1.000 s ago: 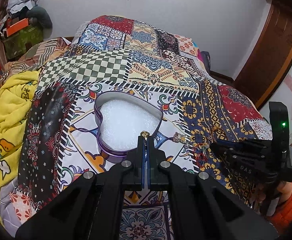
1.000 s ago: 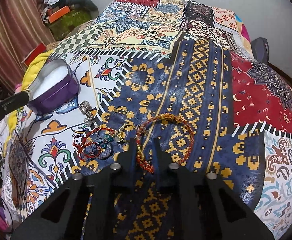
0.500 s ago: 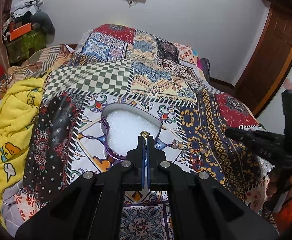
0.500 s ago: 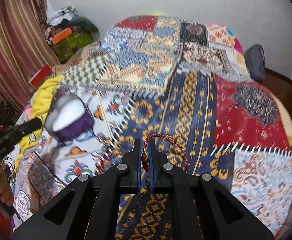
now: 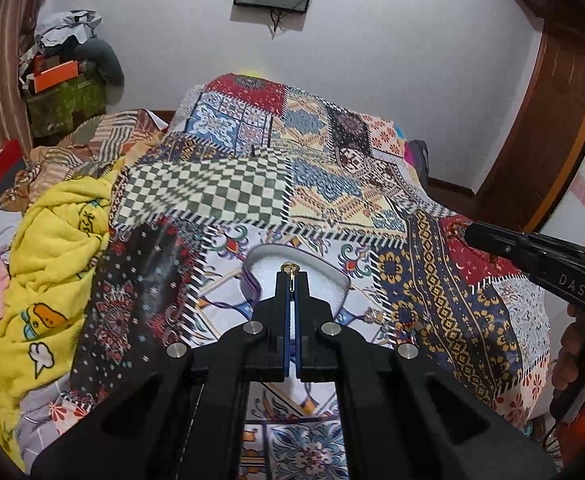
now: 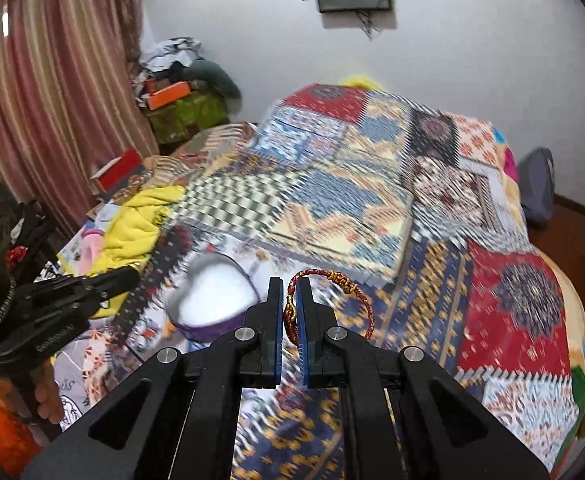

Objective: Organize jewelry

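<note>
**Both fingers loaded above the bed**

We see a patchwork quilt [image 5: 332, 184] covering the bed, a yellow blanket [image 5: 52, 248] bunched at its left edge. The heart-shaped tin [image 6: 212, 300] sits open on it. Our right gripper [image 6: 291, 312] pinches a red braided bracelet [image 6: 332, 280] aloft; our left gripper [image 5: 292, 280] clamps a small gold piece [image 5: 291, 267] over the tin.
</note>
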`<state>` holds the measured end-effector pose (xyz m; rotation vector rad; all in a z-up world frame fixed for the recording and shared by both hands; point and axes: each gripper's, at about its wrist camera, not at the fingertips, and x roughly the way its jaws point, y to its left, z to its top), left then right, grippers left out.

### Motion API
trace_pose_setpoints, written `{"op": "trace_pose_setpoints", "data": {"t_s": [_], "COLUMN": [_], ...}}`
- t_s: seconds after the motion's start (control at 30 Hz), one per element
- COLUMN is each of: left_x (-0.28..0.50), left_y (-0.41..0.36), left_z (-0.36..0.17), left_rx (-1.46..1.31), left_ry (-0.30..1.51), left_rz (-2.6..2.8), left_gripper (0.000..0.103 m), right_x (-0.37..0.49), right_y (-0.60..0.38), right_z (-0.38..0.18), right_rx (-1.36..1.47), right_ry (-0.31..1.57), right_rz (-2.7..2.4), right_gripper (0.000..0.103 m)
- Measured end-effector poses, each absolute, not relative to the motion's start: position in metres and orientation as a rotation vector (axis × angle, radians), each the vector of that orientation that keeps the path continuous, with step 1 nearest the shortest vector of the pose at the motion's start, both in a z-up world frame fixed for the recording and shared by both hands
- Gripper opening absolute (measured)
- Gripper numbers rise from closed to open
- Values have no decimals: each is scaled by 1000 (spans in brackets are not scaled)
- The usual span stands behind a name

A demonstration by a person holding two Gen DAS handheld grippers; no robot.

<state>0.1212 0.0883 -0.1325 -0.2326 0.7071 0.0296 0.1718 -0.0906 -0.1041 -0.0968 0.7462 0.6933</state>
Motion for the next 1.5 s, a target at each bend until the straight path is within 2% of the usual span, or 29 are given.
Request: {"op": "trace_pose_setpoints", "data": {"t_s": [0.33, 0.63, 1.13, 1.43, 1.5], "left_x": [124, 142, 194, 194, 191], "left_y": [107, 114, 118, 111, 109], "left_z": [-121, -126, -180, -179, -174], "left_rx": [-223, -236, -303, -264, -239], "left_ry": [670, 693, 863, 875, 868], "left_rz": [32, -26, -135, -113, -101], "left_gripper": [0, 0, 0, 1, 1], "right_x": [173, 187, 201, 189, 186], "right_y": [-31, 9, 11, 13, 13], "right_z": [-109, -145, -184, -185, -184], "right_rx": [-129, -163, -202, -295, -312], "right_ry": [740, 850, 988, 964, 965], "right_rz": [832, 916, 947, 920, 915], "right_gripper": [6, 6, 6, 6, 10]}}
